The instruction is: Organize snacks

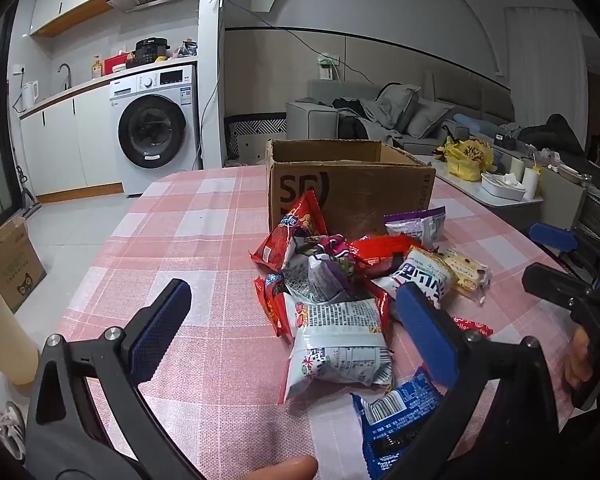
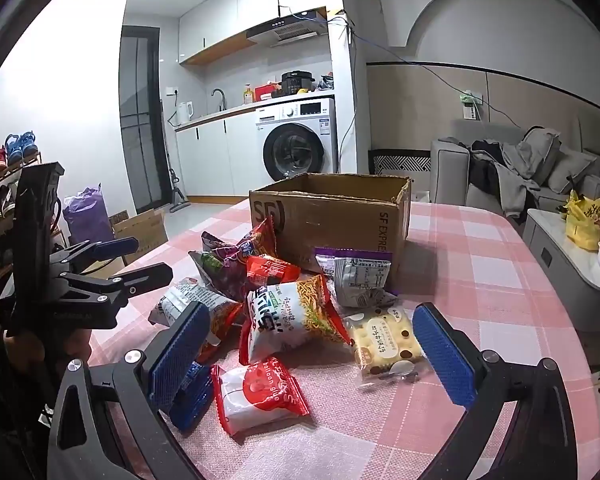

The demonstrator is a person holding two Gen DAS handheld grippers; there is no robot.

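A heap of snack packets (image 2: 276, 304) is seen on the pink-checked bench (image 1: 188, 240), just in front of an open cardboard box (image 1: 352, 188) that stands upright near the middle of the cloth. The left gripper (image 1: 296, 332) is held low over the near edge of the heap with its jaws spread wide — nothing is pinched between them; a white packet (image 1: 340, 344) lies in the gap, and a blue packet (image 1: 396, 408) lies close by the right-hand pad. The right gripper (image 2: 308, 356) is likewise held with its jaws spread and empty, a noodle packet (image 2: 296, 316), a red-and-white packet (image 2: 256, 392) and a biscuit packet (image 2: 384, 340) lying between and ahead of its pads. A purple-topped packet (image 2: 356, 276) is propped against the box. A washing machine (image 1: 156, 128) and a sofa (image 1: 380, 116) are visible behind the bench.
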